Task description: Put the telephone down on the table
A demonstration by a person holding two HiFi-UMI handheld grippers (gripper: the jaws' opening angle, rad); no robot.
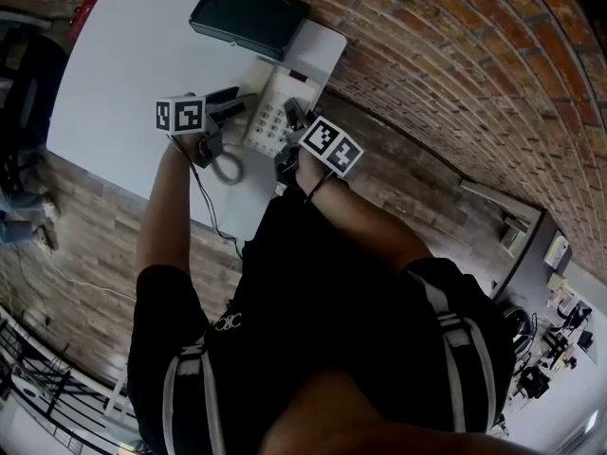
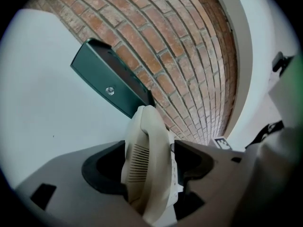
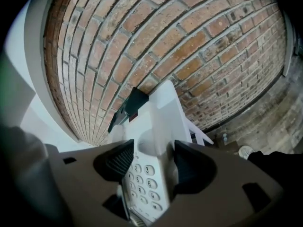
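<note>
The cream telephone base (image 1: 268, 112) with its keypad is over the right part of the white table (image 1: 123, 74); I cannot tell whether it rests on the top. In the right gripper view the base (image 3: 147, 176) sits between the jaws of my right gripper (image 3: 152, 162), which is shut on it. My left gripper (image 1: 228, 104), just left of the base, is shut on the cream handset (image 2: 142, 141), held on edge between the pads (image 2: 106, 167). The coiled cord (image 1: 226, 167) hangs below the handset.
A dark green flat case (image 1: 248, 15) lies at the table's far end, just beyond the telephone. Brick paving (image 1: 446, 74) runs to the right of the table. The person's body fills the lower head view.
</note>
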